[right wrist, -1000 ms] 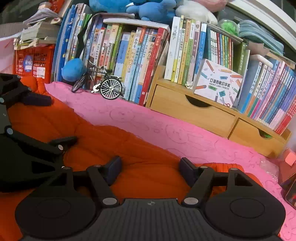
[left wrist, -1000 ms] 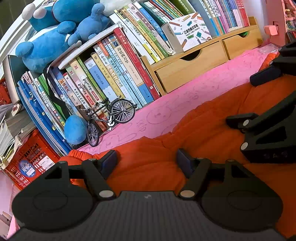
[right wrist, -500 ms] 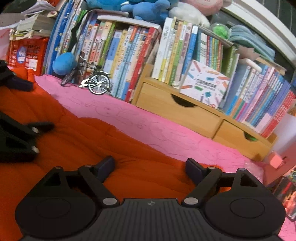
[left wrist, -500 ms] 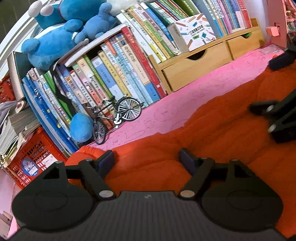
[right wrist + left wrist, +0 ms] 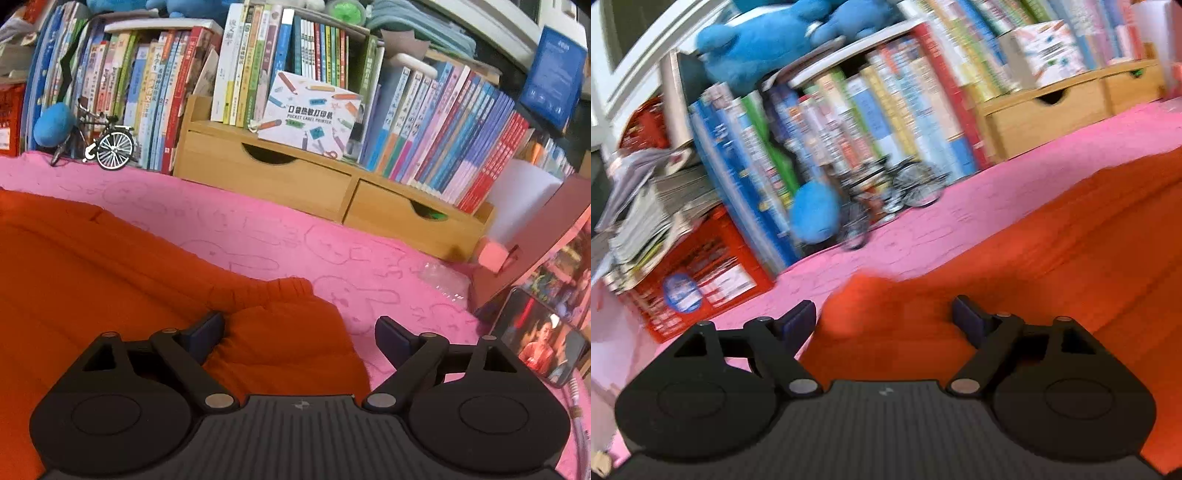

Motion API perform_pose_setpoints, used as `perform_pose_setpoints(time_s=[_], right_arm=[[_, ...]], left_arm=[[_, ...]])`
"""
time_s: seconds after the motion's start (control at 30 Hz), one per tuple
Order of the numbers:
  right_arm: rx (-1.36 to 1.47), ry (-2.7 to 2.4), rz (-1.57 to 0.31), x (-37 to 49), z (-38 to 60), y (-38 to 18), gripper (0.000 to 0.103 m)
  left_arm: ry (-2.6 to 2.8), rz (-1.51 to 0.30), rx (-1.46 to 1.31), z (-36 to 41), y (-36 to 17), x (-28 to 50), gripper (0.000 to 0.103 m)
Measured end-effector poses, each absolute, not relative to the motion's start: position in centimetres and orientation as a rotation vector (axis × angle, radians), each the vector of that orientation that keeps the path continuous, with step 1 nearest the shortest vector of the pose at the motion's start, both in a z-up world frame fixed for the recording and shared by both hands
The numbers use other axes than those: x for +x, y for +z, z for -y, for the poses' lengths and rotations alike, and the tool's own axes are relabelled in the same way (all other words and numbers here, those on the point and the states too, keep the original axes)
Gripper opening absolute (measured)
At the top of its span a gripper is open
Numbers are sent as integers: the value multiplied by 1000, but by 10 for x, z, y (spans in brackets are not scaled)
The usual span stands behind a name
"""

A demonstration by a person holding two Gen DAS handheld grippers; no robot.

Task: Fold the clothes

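Both claws' jaws are opening, the left claw (image 5: 884,317) and right claw (image 5: 299,328) each straddling an orange garment (image 5: 92,266) end, which should be pinched squarely.

Pink cloth (image 5: 258,236) underfoot; ahead of the fingers, packed books (image 5: 155,92), wooden drawers (image 5: 266,173), red crate (image 5: 698,284) far left.
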State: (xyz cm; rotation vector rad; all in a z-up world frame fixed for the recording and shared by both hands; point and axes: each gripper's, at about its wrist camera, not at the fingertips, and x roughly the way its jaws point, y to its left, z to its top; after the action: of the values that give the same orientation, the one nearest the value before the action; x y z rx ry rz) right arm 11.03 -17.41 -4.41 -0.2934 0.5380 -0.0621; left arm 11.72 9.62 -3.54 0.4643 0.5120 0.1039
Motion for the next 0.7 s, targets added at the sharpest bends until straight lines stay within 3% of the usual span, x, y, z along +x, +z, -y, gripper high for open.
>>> perform_pose_setpoints(time_s=[0.43,0.57,0.7], right_arm=[[-293,-190,-528,97,211,-53,92],[-391,-240,-385,70,188,-33,85],[-399,-68,-252,42,134,2,85]], left_arm=[[141,-590,384,-135,-39,124,87],[145,-586,400,-133,-40,126,86],[144,-584,403,-132,-40,126,85]])
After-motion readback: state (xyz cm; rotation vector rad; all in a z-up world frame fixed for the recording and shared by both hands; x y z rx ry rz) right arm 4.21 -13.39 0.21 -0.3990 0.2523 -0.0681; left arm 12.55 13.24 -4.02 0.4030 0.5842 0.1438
